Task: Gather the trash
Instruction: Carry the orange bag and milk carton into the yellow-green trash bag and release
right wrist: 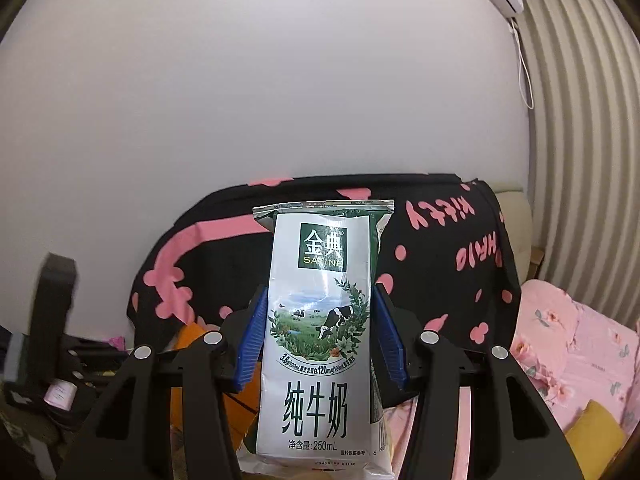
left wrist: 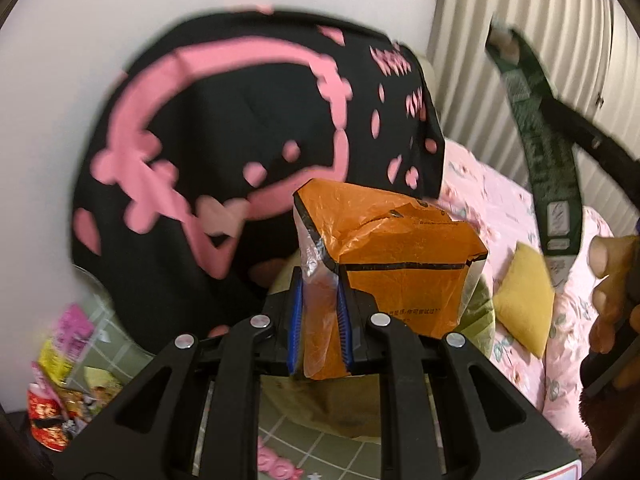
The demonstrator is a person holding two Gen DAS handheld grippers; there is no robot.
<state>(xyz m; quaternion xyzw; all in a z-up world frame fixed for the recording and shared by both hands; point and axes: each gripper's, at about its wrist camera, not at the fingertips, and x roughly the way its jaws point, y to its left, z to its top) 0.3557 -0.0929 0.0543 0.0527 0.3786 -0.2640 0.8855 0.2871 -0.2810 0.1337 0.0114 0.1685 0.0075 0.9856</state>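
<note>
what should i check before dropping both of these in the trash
1. Left gripper clamped on the orange wrapper: ok, blue pads pinch its crumpled end.
2. Right gripper holding the milk carton: ok, pads sit against both sides, carton upright.
3. Carton empty or sealed: cannot tell, top fold looks flat but contents are hidden.
4. Trash bin or bag in sight: not ok, neither view shows one.
5. The two loads clear of each other: ok, the carton hangs apart at upper right in the left wrist view.
6. More trash left to collect: cannot tell, blurred packets lie at lower left.
</note>
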